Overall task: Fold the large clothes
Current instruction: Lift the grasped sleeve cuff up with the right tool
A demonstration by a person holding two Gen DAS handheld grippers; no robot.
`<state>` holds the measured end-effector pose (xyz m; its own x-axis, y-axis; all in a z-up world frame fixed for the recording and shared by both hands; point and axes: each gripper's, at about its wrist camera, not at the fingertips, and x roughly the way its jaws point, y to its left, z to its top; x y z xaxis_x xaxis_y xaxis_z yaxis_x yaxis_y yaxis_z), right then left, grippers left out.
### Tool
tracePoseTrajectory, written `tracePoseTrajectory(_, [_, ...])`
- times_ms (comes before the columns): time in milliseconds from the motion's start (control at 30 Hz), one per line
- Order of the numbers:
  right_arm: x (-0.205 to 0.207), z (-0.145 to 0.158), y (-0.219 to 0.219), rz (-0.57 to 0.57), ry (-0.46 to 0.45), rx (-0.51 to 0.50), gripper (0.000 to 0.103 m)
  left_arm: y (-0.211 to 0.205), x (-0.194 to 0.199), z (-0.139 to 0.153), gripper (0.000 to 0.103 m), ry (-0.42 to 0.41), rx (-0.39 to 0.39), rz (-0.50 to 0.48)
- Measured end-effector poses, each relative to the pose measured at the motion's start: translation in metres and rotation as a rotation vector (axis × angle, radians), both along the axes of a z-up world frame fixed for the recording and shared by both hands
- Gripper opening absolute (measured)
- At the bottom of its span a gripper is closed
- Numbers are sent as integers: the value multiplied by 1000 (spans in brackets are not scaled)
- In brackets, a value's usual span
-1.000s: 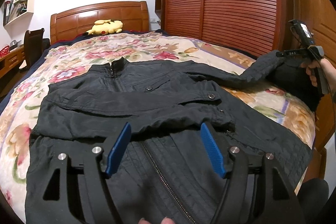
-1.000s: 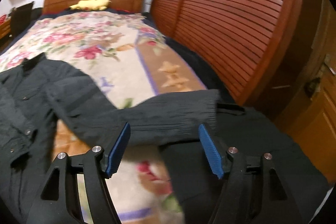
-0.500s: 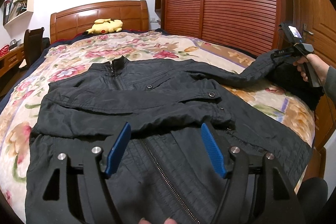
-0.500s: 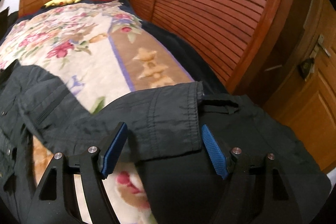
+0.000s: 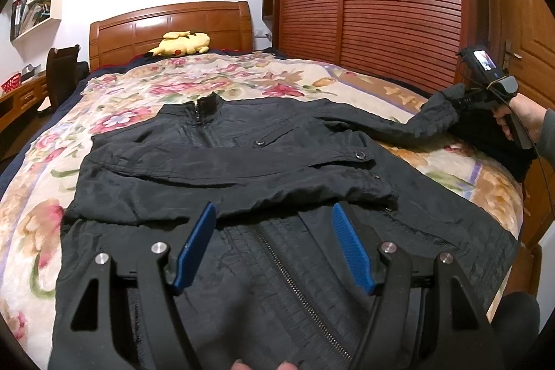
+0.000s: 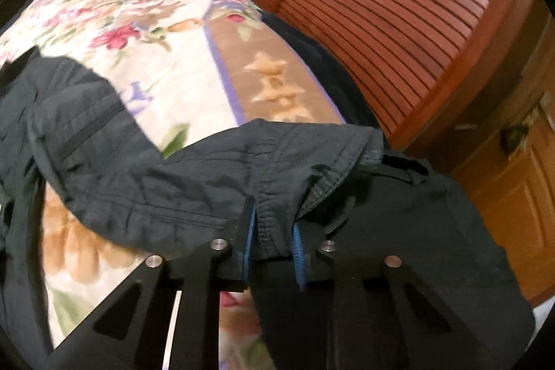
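Observation:
A dark jacket (image 5: 277, 266) lies face up on the bed, zipped, collar toward the headboard. One sleeve (image 5: 225, 179) is folded across its chest. The other sleeve (image 5: 409, 127) stretches out to the right edge of the bed. My right gripper (image 6: 272, 221) is closing, and its blue pads press on that sleeve's cuff (image 6: 277, 169). In the left wrist view the right gripper (image 5: 463, 99) sits at the cuff, held by a hand (image 5: 520, 113). My left gripper (image 5: 273, 210) stands open just above the jacket's lower front, with nothing between its fingers.
The floral bedcover (image 5: 145, 99) shows bare around the jacket. A second dark garment (image 6: 399, 231) lies under the cuff at the bed's right edge. A yellow plush toy (image 5: 182, 47) rests by the wooden headboard (image 5: 166, 23). Louvred wardrobe doors (image 5: 399, 6) stand right; a chair (image 5: 60, 71) stands left.
The right gripper dropped forward onto the outstretched sleeve's cuff and its jaws came together on it. The left gripper and the jacket body have not moved.

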<state>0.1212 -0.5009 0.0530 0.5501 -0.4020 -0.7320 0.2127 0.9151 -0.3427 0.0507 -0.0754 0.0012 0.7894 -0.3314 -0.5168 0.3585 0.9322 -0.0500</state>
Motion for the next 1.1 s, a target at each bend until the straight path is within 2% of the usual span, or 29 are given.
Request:
tracePoseTrajectory(233, [-5, 32, 36, 68, -103, -32, 11, 7, -4, 5, 69, -12, -7, 7])
tracePoseTrajectory(533, [-8, 74, 115, 225, -192, -86, 10, 18, -7, 11, 69, -25, -19, 26])
tracePoseTrajectory(867, [-2, 61, 188, 385, -166, -82, 9, 31, -12, 12, 69, -28, -18, 46])
tracePoseTrajectory(1000, [-8, 63, 224, 449, -199, -72, 9, 38, -11, 13, 69, -28, -20, 62])
tracePoseTrajectory(1100, [-16, 67, 254, 522, -240, -26, 8, 43, -11, 12, 69, -22, -26, 72])
